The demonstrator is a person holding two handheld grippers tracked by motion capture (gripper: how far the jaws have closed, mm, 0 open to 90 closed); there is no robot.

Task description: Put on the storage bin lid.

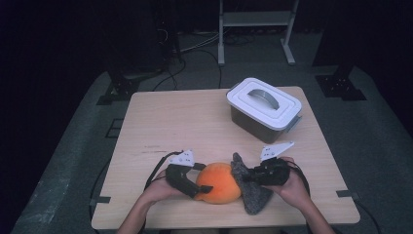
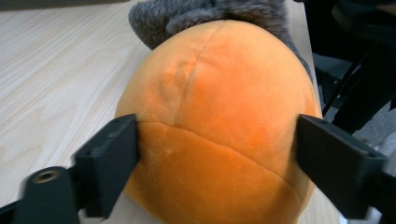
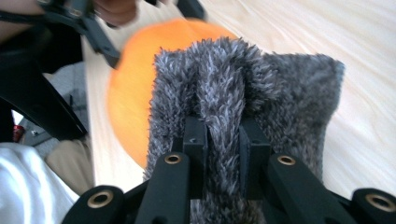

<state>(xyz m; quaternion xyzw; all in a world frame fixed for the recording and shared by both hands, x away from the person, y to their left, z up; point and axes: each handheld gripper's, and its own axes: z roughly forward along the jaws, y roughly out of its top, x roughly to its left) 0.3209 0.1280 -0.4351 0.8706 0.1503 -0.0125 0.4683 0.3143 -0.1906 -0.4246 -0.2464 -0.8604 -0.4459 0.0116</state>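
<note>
An orange plush ball [image 1: 219, 183] rests on the wooden table [image 1: 180, 122] near its front edge. My left gripper [image 1: 204, 187] comes at it from the left. In the left gripper view the two black jaws touch the ball [image 2: 219, 107] on both sides, so my left gripper [image 2: 217, 140] grips it. A grey fuzzy cloth [image 1: 254, 195] lies against the ball's right side. My right gripper [image 1: 246, 178] is shut on a raised fold of that cloth [image 3: 224, 93], pinched between the jaws of my right gripper [image 3: 223, 135]. The orange ball [image 3: 133, 88] sits just behind the cloth.
A grey box with a white lid and handle [image 1: 263, 107] stands at the back right of the table. Bare tabletop spreads across the left and middle. A metal frame [image 1: 255, 29] and cables stand on the floor beyond the table.
</note>
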